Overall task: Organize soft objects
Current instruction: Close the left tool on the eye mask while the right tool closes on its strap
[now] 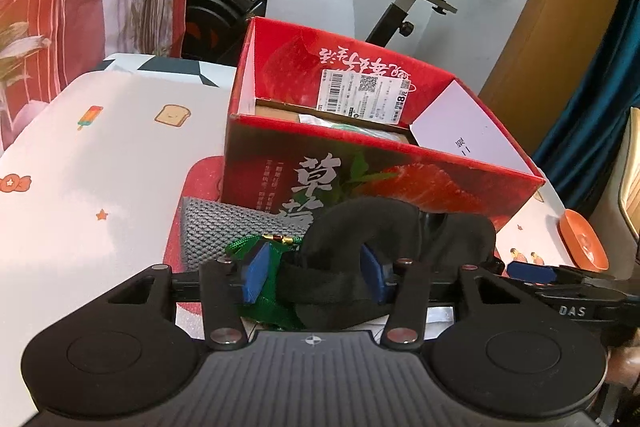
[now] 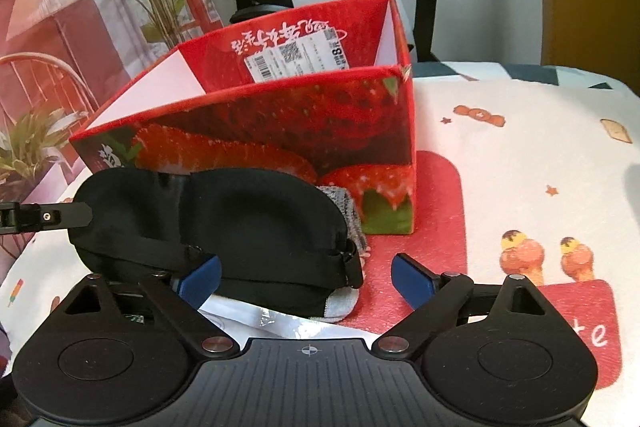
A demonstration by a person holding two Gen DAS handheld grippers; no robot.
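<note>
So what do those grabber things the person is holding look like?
Each hand-held gripper, left and right, is black plastic with a ribbed middle plate, a small crosshair mark, two round discs and silver rivets on its linkage bars. The fingertips wear blue pads. One bar reads "DAS" in white letters.

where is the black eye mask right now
The black eye mask lies on the red mat just in front of the strawberry box, resting on a grey sock; in the left wrist view it sits between the left tool's blue pads.
</note>
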